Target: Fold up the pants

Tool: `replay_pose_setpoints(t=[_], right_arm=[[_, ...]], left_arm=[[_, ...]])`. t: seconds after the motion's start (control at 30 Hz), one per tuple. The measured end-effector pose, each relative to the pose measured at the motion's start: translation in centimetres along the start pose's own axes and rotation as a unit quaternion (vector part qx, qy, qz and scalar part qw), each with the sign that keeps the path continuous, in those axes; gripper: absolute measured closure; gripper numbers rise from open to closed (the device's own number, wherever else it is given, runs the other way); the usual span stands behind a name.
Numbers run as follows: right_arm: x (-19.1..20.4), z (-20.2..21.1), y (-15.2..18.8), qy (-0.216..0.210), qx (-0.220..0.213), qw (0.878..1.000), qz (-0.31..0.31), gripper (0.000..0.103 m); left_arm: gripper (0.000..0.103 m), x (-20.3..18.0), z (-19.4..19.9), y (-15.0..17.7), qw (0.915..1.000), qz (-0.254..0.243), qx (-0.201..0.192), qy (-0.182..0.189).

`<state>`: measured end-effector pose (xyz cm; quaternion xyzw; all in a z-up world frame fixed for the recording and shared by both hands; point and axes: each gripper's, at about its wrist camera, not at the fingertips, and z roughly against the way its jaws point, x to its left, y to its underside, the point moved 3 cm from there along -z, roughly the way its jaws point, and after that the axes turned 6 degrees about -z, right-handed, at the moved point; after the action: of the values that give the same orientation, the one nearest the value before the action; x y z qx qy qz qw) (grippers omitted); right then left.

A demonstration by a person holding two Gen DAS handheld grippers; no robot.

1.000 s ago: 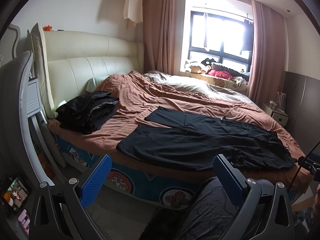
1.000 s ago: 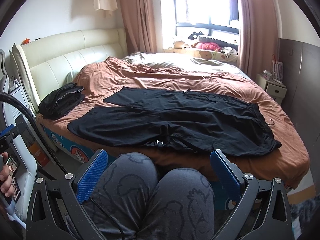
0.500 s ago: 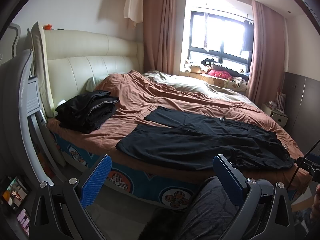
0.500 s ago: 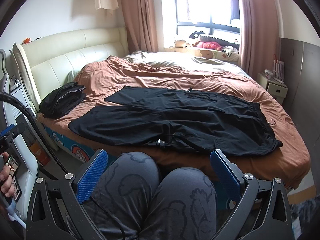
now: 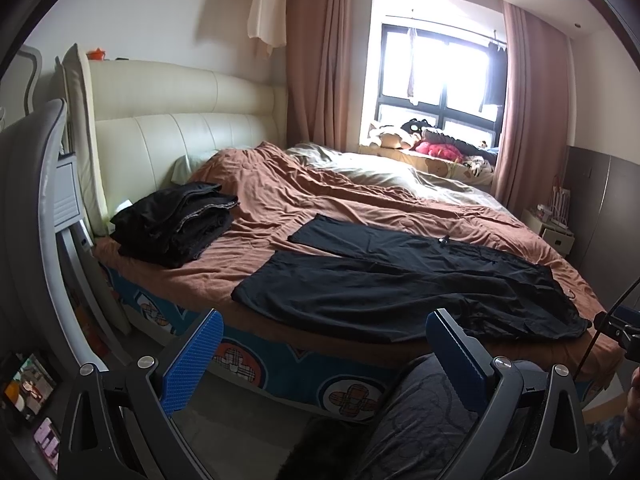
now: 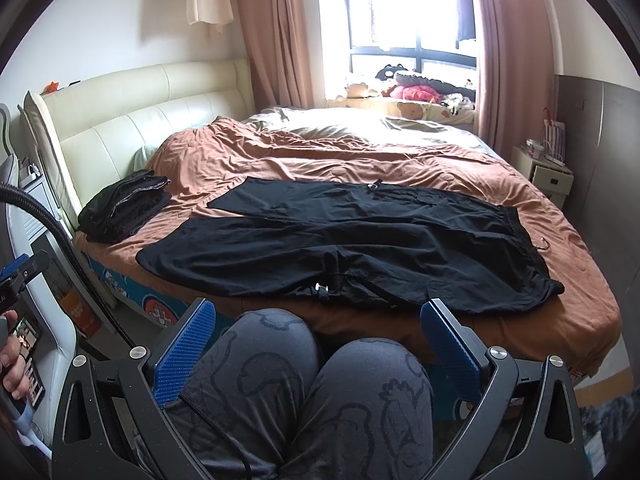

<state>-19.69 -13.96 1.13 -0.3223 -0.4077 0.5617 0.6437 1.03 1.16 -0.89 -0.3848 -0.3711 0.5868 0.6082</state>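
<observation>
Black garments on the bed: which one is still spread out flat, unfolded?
The long black pants along the bed's near edge, legs pointing toward the headboard; the other black clothing is a folded stack by the headboard.

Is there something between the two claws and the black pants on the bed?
Nothing lies on the pants. The person's knees sit low between the right claw and the bed edge; one knee is near the left claw. Both claws are open and empty.
</observation>
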Motion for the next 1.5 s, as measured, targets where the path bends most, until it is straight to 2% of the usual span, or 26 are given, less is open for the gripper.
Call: replay_pose_setpoints(t=[0.4,0.67,1.13,1.5], right_arm=[[-0.2,-0.3,-0.1,0.001,0.0,1.0,-0.003,0.0],[-1.0,-1.1,-0.4,0.001,0.002,1.0,-0.012,0.0],[-4.1,-4.3,-1.2,0.024,0.011,0.999,-0.044,0.0],[-7.7,-7.0,-1.8,0.068,-0.007,0.996,-0.064,0.0]], left_arm=[[0.0,0.1,0.0,-0.3,1.0,-0.001,0.001,-0.001],[0.0,-0.2,-1.5,-0.4,0.9999,-0.005,0.014,-0.001],[0.0,-0.2,-6.6,0.1,0.9991,0.003,0.042,0.004],[0.004,0.6,-12.2,0.8,0.9968,0.029,0.074,0.003]])
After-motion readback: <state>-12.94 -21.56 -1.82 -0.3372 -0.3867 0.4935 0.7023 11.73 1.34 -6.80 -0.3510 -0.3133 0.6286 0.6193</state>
